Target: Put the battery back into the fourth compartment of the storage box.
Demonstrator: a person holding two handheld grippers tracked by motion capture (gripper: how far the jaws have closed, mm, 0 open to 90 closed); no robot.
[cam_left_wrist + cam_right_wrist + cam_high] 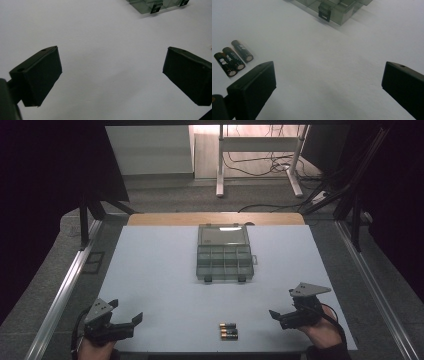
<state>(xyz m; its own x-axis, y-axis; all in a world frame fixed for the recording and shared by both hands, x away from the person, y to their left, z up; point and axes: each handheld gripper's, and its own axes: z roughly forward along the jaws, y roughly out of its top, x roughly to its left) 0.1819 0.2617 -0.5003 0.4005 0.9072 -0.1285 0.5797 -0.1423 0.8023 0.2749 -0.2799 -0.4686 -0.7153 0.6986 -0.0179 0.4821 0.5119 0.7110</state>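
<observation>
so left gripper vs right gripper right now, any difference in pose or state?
The left gripper sits at the table's near-left edge; the right gripper sits at the near-right, a bit farther up the table. The batteries lie beside the right gripper's jaws in the right gripper view; the left gripper view has bare table ahead of its jaws and a corner of the compartment box. Shared: both have jaws wide apart, hold nothing and point inward.
</observation>
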